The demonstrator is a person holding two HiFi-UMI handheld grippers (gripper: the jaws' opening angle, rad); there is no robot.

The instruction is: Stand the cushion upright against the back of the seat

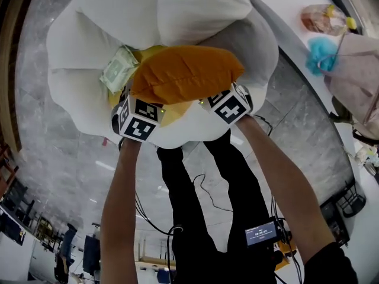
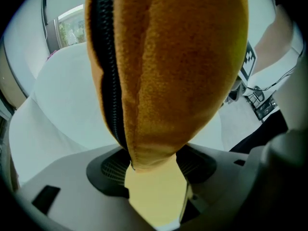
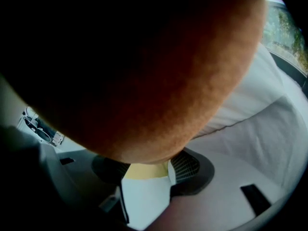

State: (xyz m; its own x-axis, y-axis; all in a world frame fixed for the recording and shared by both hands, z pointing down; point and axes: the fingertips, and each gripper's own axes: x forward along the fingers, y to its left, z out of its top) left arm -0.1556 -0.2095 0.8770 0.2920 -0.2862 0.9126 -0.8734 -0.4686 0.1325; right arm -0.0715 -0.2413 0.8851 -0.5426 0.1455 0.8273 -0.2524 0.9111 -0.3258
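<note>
Orange cushion [image 1: 183,73], zip along one edge, was held over the white padded seat [image 1: 195,10], broad face up. Left claw [image 2: 153,170] pinched one corner; right claw [image 3: 144,166] gripped another, spread wide. Packet [image 1: 118,70] lay on seat. Grey marble floor [image 1: 65,176]; curved white surface [image 1: 284,5] carried a bag [image 1: 323,18].

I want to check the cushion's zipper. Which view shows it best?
The left gripper view: the black zipper runs down the edge of the orange cushion, close and sharp. The head view shows the cushion's orange face over the white seat, no zipper visible. The right gripper view shows only dark orange fabric.
</note>
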